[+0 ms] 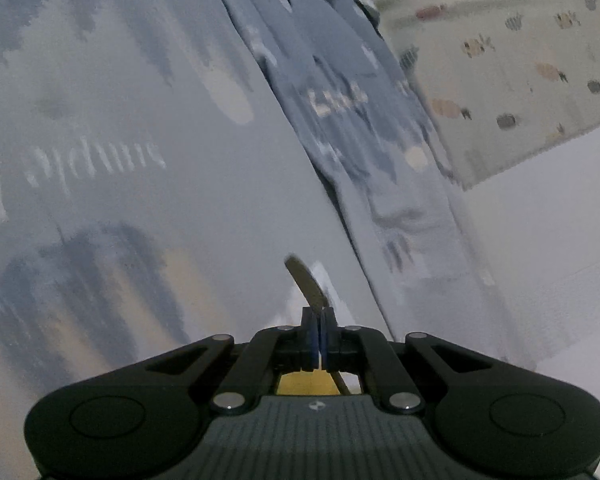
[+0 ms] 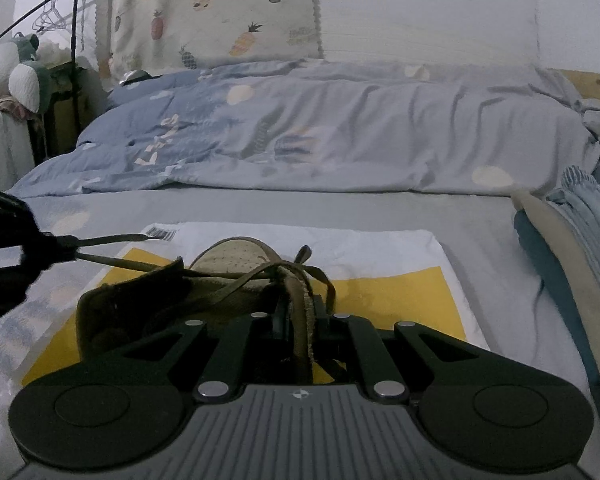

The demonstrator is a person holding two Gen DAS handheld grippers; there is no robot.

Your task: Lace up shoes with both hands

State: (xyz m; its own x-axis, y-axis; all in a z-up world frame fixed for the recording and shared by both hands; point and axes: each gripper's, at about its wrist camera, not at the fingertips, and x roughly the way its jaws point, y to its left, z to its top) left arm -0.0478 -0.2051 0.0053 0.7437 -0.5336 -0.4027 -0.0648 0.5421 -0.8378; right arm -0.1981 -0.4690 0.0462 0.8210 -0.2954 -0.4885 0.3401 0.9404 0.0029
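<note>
An olive-brown shoe (image 2: 148,300) lies on a white and yellow plastic bag (image 2: 380,252) on the bed. My right gripper (image 2: 300,320) is shut on the shoe's eyelet flap (image 2: 298,292), with loose laces (image 2: 260,272) crossing in front. My left gripper (image 1: 319,320) is shut on the brown lace end (image 1: 306,280), which sticks out past the fingertips. In the right wrist view the left gripper (image 2: 56,246) is at the far left, pulling a lace strand (image 2: 112,238) taut away from the shoe.
A blue patterned duvet (image 2: 320,140) is bunched across the bed behind the shoe. A pineapple-print curtain (image 2: 220,12) hangs at the back. Folded clothes (image 2: 572,240) lie at the right. A clothes rack (image 2: 60,0) and plush toy (image 2: 24,76) stand at the left.
</note>
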